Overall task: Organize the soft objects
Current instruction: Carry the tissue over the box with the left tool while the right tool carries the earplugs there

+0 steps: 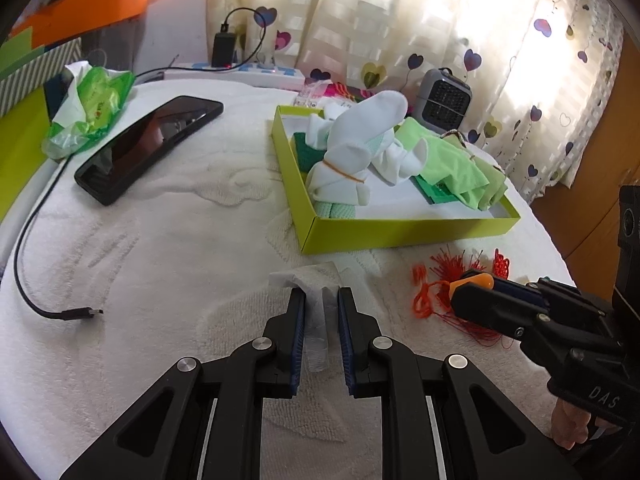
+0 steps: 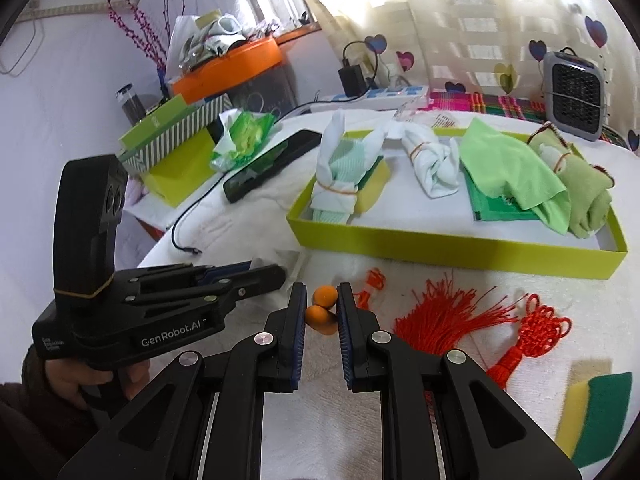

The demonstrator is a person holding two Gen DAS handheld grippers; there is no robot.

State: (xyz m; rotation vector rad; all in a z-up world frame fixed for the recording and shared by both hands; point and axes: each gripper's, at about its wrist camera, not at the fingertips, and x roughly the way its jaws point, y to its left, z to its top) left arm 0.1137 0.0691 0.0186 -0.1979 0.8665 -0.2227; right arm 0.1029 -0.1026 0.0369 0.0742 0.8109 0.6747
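Two hand-held grippers worked side by side over a white towel-covered worktop (image 1: 160, 240), in front of a lime-green box (image 2: 440, 246) already holding banded bundles of socks and green cloths. The left gripper (image 1: 322, 300) had its fingers drawn close on a crumpled white tissue (image 1: 316, 284) that lay on the towel, the paper caught between the pads. The right gripper (image 2: 322, 304) pinched a pair of small orange foam earplugs (image 2: 322, 308), their red cord (image 2: 370, 284) trailing onto the towel near a red tassel with a knotted ornament (image 2: 460, 316). A yellow-and-green sponge (image 2: 596, 416) lay loose at the right edge, well apart from the box. The step in hand appeared to be gathering the small loose items, the earplugs seemingly being raised clear of the towel. The next move would likely call for carrying them over the near wall of the box and setting them in the bare white strip along its front, taking care that the dangling cord did not snag the tassel threads.
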